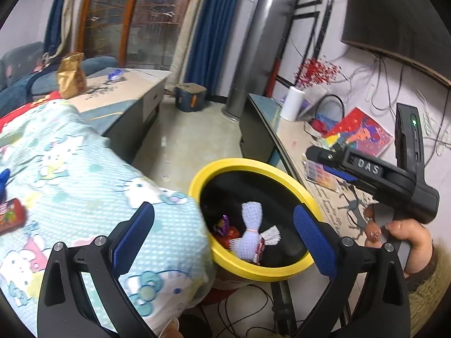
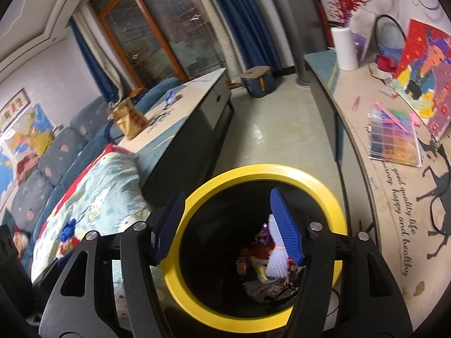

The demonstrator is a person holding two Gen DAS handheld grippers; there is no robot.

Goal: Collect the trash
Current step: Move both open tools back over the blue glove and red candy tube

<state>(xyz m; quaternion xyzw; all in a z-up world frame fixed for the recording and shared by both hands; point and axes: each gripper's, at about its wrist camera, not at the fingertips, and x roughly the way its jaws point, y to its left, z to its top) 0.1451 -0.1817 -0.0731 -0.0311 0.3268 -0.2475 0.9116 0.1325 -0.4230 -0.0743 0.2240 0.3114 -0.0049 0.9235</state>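
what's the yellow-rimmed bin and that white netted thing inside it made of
Bin: likely moulded plastic; the yellow rim is smooth with a soft sheen, the inside dark and matte.
White netted thing: looks like foam mesh sleeve, the kind wrapped round fruit; open lattice texture, pinched at the middle. Could be knitted fabric; hard to tell.

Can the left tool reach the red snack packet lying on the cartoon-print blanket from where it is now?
Probably yes. The left tool is open and empty, and the red snack packet lies uncovered on the cartoon-print blanket, with nothing between them.

A home living room: a cushioned sofa at far left, blue curtains beside the window.
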